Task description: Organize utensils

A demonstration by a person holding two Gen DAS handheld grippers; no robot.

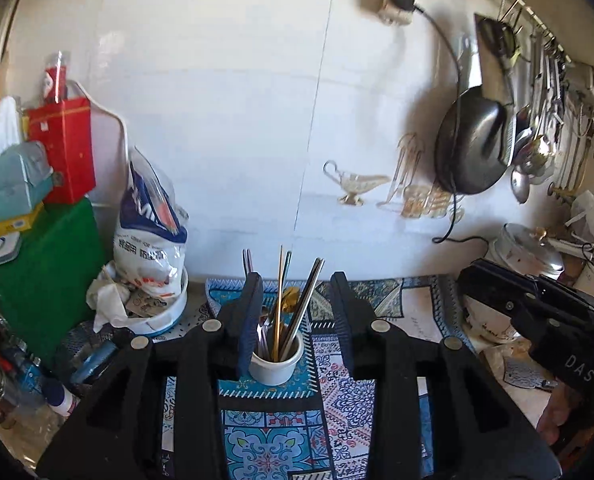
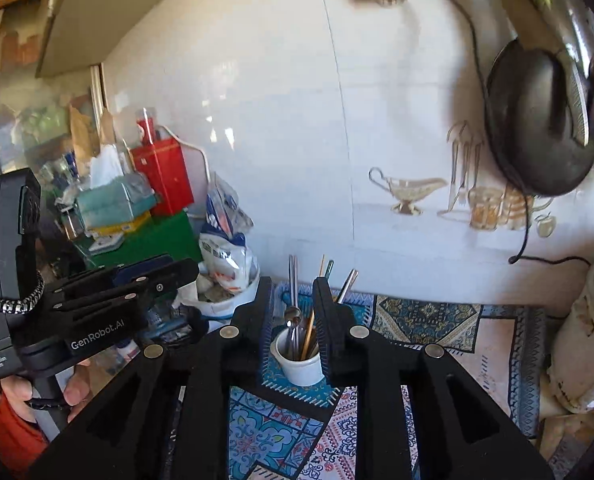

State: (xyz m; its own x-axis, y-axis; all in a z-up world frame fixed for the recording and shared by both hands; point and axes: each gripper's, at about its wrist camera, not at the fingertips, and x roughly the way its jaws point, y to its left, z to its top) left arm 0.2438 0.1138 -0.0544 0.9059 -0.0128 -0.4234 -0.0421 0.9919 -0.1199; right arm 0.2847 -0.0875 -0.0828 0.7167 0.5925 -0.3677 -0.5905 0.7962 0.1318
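Nearest the left wrist lens, the left gripper stands with its jaws parted and nothing between the pads; the white cup sits beyond the gap, apart from both fingers. The right gripper is likewise released, its jaws narrower and empty, framing the same cup from its own view. Under everything lies the patterned mat, blue and white, with the cup resting on it at about 6 o'clock of the wall's tile seam. At 9 o'clock from the cup a white tub holds a printed plastic bag and crumpled paper. At 3 o'clock, against the wall, stands a pale lidded pot. The cup holds the utensils upright: steel chopsticks, a thin wooden stick, spoon handles, leaning towards 1 o'clock. No utensil lies loose on the mat.
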